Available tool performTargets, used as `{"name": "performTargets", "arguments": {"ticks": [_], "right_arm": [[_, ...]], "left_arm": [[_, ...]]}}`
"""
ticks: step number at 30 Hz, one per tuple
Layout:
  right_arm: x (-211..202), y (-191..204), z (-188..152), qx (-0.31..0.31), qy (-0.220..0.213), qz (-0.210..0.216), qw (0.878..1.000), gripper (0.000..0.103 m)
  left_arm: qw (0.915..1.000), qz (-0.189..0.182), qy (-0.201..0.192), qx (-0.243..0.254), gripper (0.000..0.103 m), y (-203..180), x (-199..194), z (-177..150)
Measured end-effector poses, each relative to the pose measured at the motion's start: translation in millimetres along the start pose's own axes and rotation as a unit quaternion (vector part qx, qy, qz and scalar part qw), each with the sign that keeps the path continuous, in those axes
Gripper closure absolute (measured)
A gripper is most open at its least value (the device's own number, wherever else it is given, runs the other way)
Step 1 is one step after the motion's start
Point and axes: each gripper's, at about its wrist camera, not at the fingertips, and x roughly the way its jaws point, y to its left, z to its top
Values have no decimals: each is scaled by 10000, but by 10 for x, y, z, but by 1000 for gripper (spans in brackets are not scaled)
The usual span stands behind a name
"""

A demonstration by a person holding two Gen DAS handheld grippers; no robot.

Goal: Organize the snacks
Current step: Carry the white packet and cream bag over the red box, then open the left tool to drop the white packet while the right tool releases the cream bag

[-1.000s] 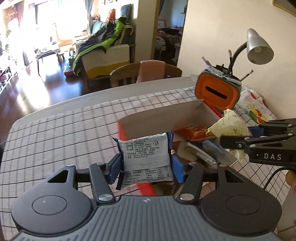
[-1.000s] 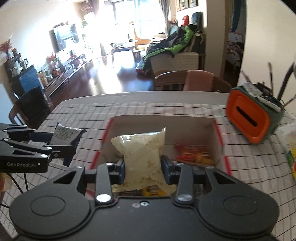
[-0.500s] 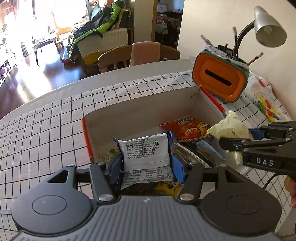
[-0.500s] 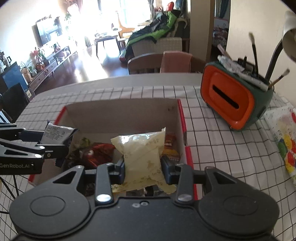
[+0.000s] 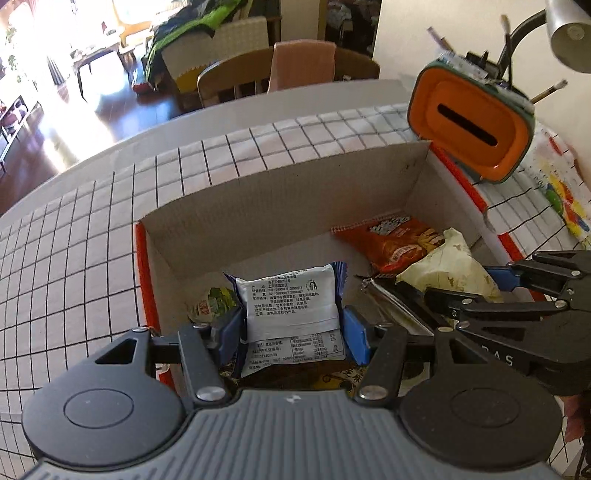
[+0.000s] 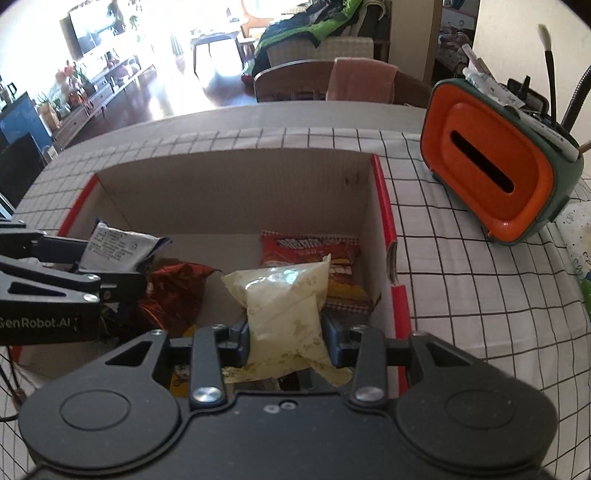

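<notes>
My left gripper is shut on a white snack packet with printed text, held over the left half of the open cardboard box. My right gripper is shut on a pale yellow snack bag, hanging over the right half of the same box. An orange-red chip bag lies on the box floor at the right, a dark red foil packet near the middle, and a green-and-white packet at the left. Each gripper shows in the other's view, with the yellow bag and white packet.
An orange and green tissue holder with brushes stands right of the box on the checked tablecloth. A lamp head hangs above it. A colourful patterned bag lies at the far right. A wooden chair stands behind the table.
Both grippers have come forward and down over the box with their packets still held. The box now fills more of both views and its floor and contents show.
</notes>
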Motion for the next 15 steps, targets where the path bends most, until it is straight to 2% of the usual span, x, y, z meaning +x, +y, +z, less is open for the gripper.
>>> {"name": "performTargets", "arguments": {"ticks": [9, 15], "right_arm": [[33, 54, 40, -108, 129, -69, 9998, 65], [42, 50, 38, -142, 179, -39, 9997, 65]], "left_arm": [[9985, 69, 531, -78, 44, -32, 202, 92], [9980, 84, 632, -9, 43, -65, 240, 97]]}}
